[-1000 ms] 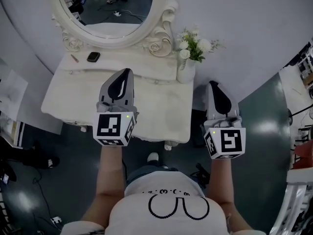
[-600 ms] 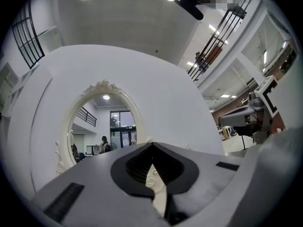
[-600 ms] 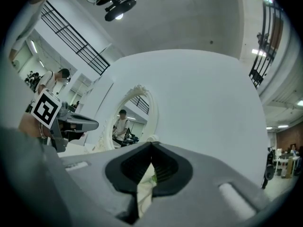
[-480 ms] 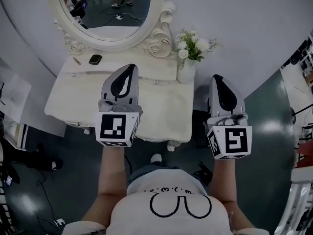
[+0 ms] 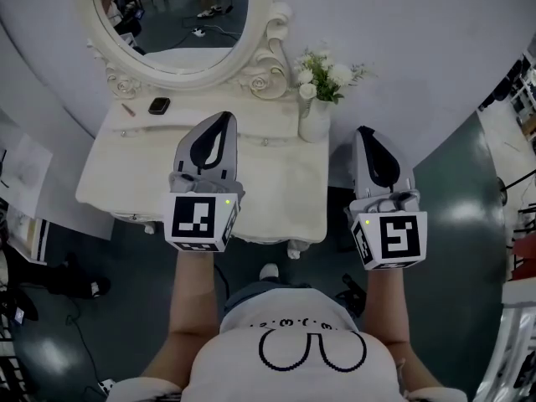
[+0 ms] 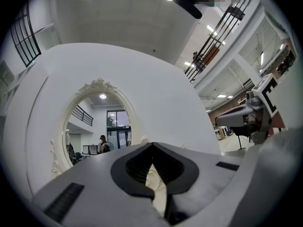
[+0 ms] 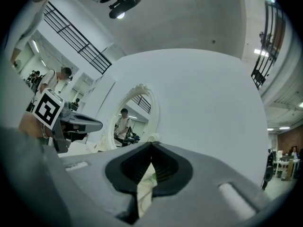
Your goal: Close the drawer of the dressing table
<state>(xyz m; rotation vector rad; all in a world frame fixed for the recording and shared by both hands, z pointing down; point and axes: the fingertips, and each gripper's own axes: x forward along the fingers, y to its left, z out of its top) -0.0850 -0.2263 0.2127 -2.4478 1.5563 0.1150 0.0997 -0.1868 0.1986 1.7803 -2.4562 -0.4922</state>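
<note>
The cream dressing table stands below me under its oval mirror. No drawer juts out past its front edge; two small knobs show on the low back shelf. My left gripper hovers above the middle of the tabletop, shut, with nothing between its jaws, and it points at the mirror. My right gripper hangs just off the table's right side over the floor, also shut and empty. In each gripper view the jaw tips meet.
A white vase of flowers stands at the table's back right corner, close to my right gripper. A small black object and a thin stick lie at the back left. A curved white wall rises behind; cables lie on the dark floor.
My left gripper has risen a little and edged toward the mirror. The right gripper has barely moved. Both stayed shut.
</note>
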